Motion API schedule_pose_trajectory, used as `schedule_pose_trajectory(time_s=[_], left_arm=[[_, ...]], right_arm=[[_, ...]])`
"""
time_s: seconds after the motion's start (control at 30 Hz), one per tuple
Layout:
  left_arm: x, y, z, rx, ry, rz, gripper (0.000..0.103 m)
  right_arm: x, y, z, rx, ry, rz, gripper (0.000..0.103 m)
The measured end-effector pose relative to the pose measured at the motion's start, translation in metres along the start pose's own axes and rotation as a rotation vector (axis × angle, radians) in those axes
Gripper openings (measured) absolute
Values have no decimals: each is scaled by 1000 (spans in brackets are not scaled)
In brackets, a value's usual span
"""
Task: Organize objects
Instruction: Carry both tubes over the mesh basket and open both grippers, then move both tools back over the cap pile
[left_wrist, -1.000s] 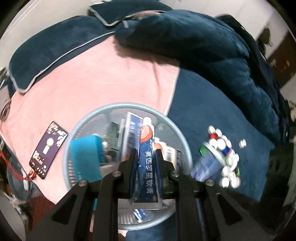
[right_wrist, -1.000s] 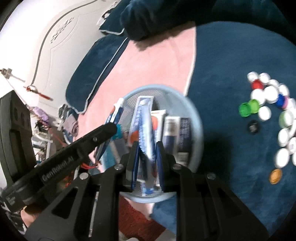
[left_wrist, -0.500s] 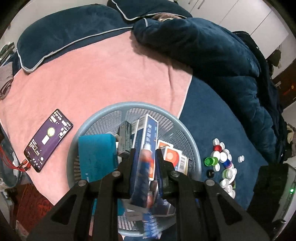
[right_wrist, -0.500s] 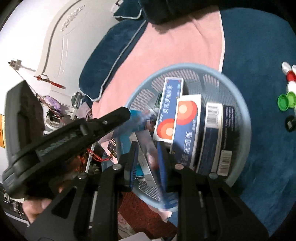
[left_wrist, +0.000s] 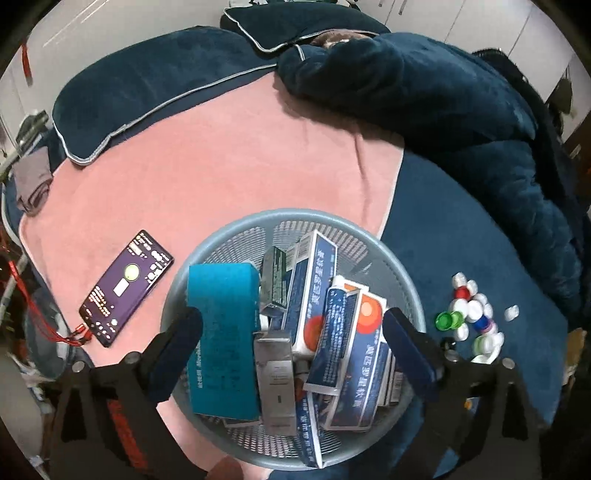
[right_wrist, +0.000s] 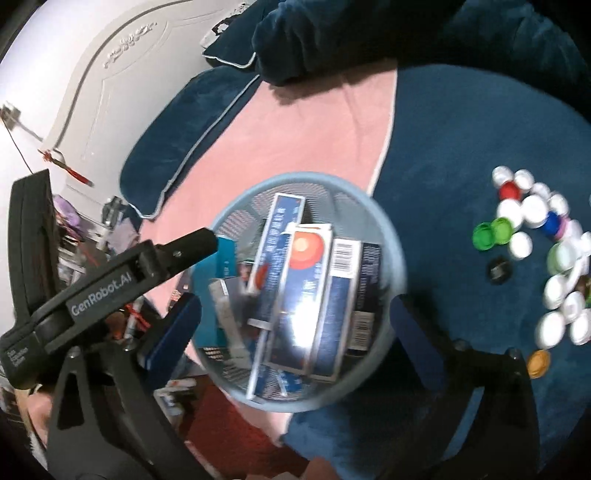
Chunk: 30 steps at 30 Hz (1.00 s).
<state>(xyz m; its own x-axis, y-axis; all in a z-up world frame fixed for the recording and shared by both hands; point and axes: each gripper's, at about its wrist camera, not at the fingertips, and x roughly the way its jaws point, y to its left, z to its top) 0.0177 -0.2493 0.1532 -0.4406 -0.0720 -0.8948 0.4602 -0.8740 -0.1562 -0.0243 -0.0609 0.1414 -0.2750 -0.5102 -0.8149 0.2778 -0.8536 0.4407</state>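
A round grey-blue mesh basket (left_wrist: 229, 236) sits on the bed and holds several blue toothpaste boxes (left_wrist: 310, 280), a teal box (left_wrist: 221, 332) and a silver tube (left_wrist: 275, 373). My left gripper (left_wrist: 291, 343) hangs open and empty just above the basket. My right gripper (right_wrist: 295, 325) is also open and empty over the same basket (right_wrist: 391, 236), with toothpaste boxes (right_wrist: 306, 288) below it. The left gripper's body (right_wrist: 110, 280) shows at the left of the right wrist view.
A purple phone (left_wrist: 125, 288) lies on the pink blanket (left_wrist: 221, 155) left of the basket. Several loose bottle caps (left_wrist: 469, 314) lie on the blue cover to the right, also in the right wrist view (right_wrist: 535, 236). Dark blue pillows (left_wrist: 147, 92) and a duvet (left_wrist: 424, 92) lie behind.
Both grippers held toothpaste items over the basket a second ago. Both have opened, and the items now lie in the basket.
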Motion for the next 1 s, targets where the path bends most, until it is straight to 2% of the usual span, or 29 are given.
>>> schedule_pose_trajectory(time_s=[0.13,0.23,0.4,1.0], left_arm=[[3,-6,-2,32,16,49,100],[2,-14,-2,61,10,57,101],[-1,-40,-7,151,2,78,102],[7,-140,-41,394,57,21,102]], right_arm=[[-7,-12,-1,-31,-11,-75,103],[-11,-28,-2,-14,5,-79,103],[-28,-53,-4,28,-21,-113,103],[-67,-133,-7,170,-48,-158,103]])
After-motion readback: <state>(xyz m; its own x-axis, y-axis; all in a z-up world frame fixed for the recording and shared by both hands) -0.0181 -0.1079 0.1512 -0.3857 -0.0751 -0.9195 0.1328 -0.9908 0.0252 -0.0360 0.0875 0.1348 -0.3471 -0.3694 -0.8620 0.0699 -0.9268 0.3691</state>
